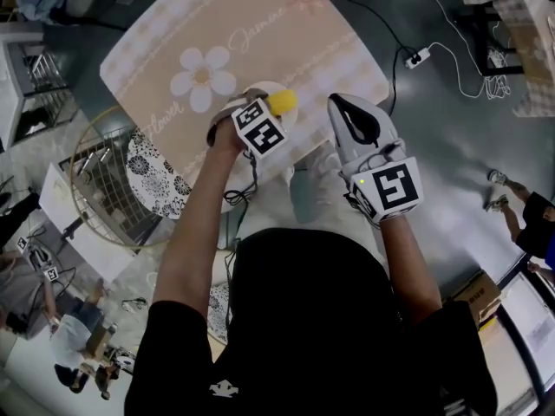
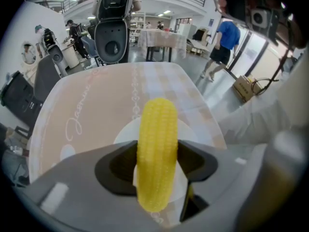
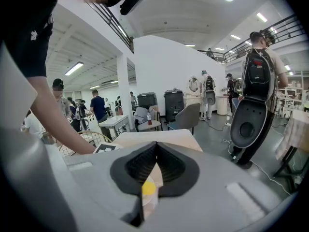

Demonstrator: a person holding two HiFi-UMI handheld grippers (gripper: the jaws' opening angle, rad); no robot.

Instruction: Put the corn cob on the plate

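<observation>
Left gripper view: corn cob (image 2: 157, 153) pinched mid-length by left gripper (image 2: 157, 166) fingers, held over white plate (image 2: 124, 132) on worktop (image 2: 91, 100), likely for set-down; contact unclear. Right gripper (image 3: 155, 151) fingers closed, empty, parked at plate's 3 o'clock in head view.

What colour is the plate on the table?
White; the plate shows best in the left gripper view, behind the corn cob.

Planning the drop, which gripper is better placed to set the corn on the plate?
Left: the left gripper grips the corn cob over the plate; the right gripper is shut and empty.
</observation>
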